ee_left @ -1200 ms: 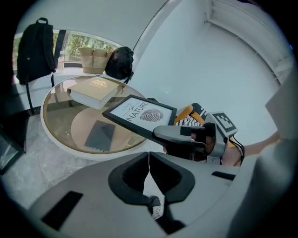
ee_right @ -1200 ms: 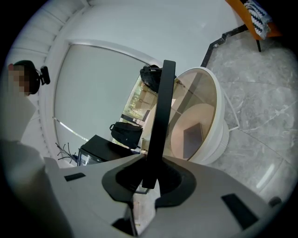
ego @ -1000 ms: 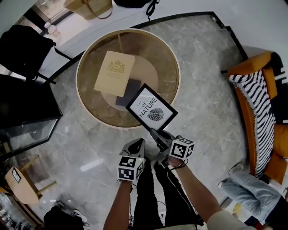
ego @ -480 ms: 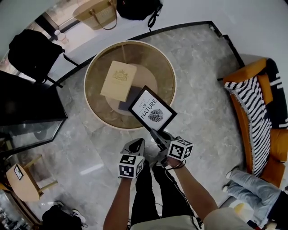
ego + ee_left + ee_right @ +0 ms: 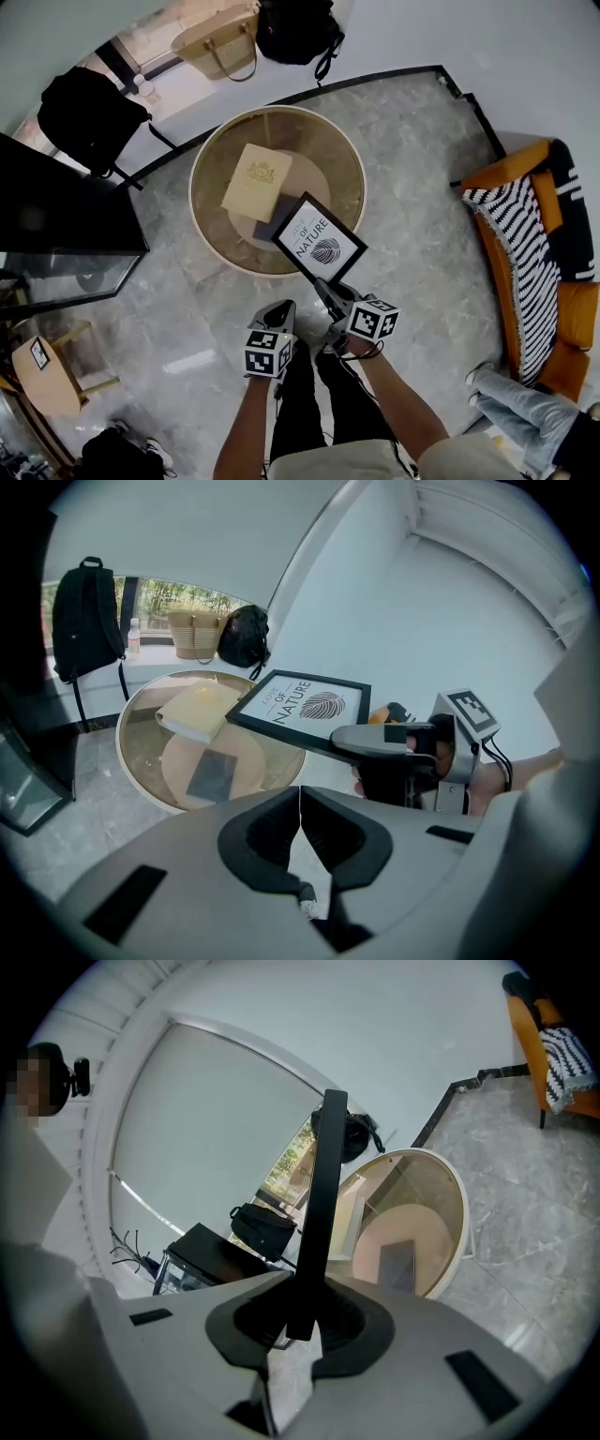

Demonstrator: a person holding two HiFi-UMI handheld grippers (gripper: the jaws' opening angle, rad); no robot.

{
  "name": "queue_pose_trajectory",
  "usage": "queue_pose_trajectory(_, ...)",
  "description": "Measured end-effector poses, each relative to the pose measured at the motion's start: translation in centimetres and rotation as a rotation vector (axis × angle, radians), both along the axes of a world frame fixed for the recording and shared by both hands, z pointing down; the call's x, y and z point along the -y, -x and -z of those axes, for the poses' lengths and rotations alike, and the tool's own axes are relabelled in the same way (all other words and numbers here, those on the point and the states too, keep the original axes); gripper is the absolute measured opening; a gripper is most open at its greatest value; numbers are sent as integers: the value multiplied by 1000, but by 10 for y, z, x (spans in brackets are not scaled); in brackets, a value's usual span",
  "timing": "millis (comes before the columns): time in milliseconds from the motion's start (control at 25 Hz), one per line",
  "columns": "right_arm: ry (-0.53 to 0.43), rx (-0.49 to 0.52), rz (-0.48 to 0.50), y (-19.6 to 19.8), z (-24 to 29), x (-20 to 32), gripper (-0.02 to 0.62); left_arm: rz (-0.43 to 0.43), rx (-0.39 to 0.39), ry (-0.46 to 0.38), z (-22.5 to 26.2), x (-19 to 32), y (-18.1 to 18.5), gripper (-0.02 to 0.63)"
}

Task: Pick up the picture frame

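The picture frame (image 5: 319, 240) is black, with a white print of a leaf and the words "OF NATURE". It hangs in the air over the near edge of the round glass table (image 5: 195, 184). My right gripper (image 5: 327, 287) is shut on its lower corner. In the right gripper view the frame (image 5: 323, 1180) stands edge-on between the jaws. My left gripper (image 5: 282, 311) is beside the right one, shut and empty. In the left gripper view its pads meet (image 5: 300, 805), with the frame (image 5: 305, 705) and the right gripper (image 5: 380, 744) ahead of it.
A tan book (image 5: 256, 181) and a dark grey card (image 5: 266, 228) lie on the table. Beyond it are a black backpack (image 5: 89, 117), a wicker bag (image 5: 220, 42) and a black bag (image 5: 298, 28). An orange sofa with a striped throw (image 5: 525, 248) is at the right. A black cabinet (image 5: 56, 225) stands at the left.
Both grippers have risen, and the frame has gone up with the right one, farther above the table. The grip on the frame is unchanged.
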State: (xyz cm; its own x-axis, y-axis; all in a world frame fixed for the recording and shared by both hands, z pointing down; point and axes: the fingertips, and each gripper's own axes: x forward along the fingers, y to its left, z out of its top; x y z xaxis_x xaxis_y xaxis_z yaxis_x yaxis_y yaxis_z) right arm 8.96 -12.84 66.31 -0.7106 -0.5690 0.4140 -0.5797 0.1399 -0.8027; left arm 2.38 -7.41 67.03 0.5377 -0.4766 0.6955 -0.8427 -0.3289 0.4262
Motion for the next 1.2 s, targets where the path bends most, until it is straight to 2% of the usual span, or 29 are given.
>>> queue_pose_trajectory(360, 6, 29, -29, -9, 61, -7, 84, 24, -16, -39, 66, -7, -4, 21)
queue_pose_trajectory(720, 17, 75, -58, -18, 120, -38, 84, -28, -36, -74, 122, -27, -20, 21)
queue_pose_trajectory(1200, 19, 97, -55, -29, 177, -75, 84, 72, -58, -94, 193, -74, -17, 21)
